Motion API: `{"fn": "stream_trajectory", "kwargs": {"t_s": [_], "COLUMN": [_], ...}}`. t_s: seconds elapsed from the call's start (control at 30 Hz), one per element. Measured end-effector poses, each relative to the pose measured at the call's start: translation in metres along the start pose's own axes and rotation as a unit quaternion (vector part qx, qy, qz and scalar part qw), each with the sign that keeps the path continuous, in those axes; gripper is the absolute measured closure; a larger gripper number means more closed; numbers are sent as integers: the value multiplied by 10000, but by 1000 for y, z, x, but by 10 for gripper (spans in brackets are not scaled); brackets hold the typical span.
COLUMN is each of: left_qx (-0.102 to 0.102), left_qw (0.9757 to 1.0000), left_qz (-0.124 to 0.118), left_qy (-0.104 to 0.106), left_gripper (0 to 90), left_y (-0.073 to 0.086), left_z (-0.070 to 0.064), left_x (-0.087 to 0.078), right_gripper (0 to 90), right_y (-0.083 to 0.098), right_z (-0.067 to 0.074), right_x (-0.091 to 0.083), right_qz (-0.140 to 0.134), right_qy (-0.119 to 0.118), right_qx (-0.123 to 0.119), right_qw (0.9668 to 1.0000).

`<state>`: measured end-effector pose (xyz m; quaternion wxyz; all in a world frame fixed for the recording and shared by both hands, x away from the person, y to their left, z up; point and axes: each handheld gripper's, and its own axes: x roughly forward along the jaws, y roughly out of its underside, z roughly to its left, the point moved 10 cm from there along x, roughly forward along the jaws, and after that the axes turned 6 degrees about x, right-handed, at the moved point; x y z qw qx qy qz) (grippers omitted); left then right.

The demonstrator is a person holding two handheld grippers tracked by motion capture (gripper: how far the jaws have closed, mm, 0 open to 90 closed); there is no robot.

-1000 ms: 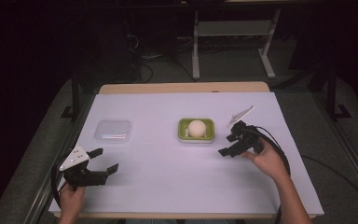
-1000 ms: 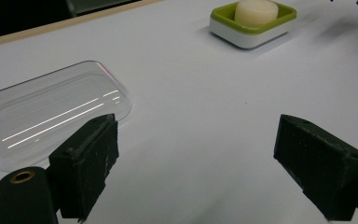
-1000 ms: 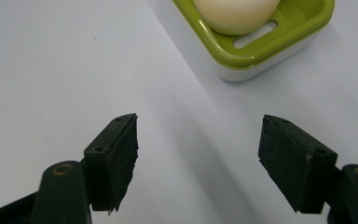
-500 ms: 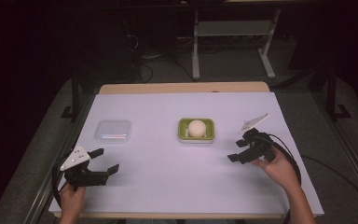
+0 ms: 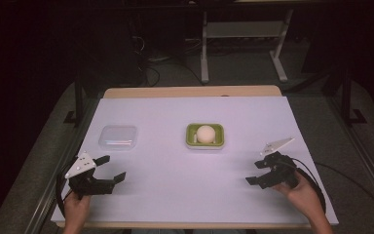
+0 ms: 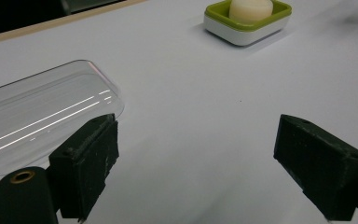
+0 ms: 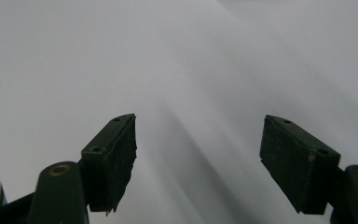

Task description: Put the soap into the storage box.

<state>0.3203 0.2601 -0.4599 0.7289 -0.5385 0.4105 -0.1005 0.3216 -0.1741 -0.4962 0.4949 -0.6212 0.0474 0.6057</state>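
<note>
A pale round soap point(image 5: 205, 133) point(image 6: 251, 8) lies in a green and white dish point(image 5: 191, 141) point(image 6: 242, 33) at the middle of the white table. A clear plastic lid point(image 5: 119, 137) point(image 6: 42, 112) lies flat to the dish's left. My left gripper point(image 5: 111, 168) point(image 6: 205, 175) rests open near the front left, its jaws wide apart, just short of the lid. At the front right my right gripper point(image 5: 256, 172) point(image 7: 198, 163) is open over bare white table, nothing between its jaws.
The white sheet point(image 5: 185, 195) covers the table, with a wooden strip point(image 5: 190, 91) along the far edge. Beyond it are dark floor, cables and a white frame stand point(image 5: 238, 34). Metal rails point(image 5: 365, 161) run beside the table.
My right gripper has drawn back from beside the dish toward the front right of the table. The left gripper has stayed where it was.
</note>
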Motion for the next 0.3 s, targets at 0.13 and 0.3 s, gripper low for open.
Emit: {"fn": "stream_trajectory", "kwargs": {"t_s": [0.13, 0.3], "left_qx": [23, 56], "left_qw": [10000, 9999], "left_qz": [48, 35], "left_qy": [39, 94], "left_gripper": [132, 132], "left_y": [2, 3], "left_z": [-3, -6], "left_x": [1, 0], "right_gripper": [263, 238], "right_y": [12, 25], "right_z": [8, 20], "right_x": [-2, -5], "right_qz": [-103, -386], "right_qy": [148, 213], "right_qx": [-136, -161], "right_qw": [9997, 9989]}}
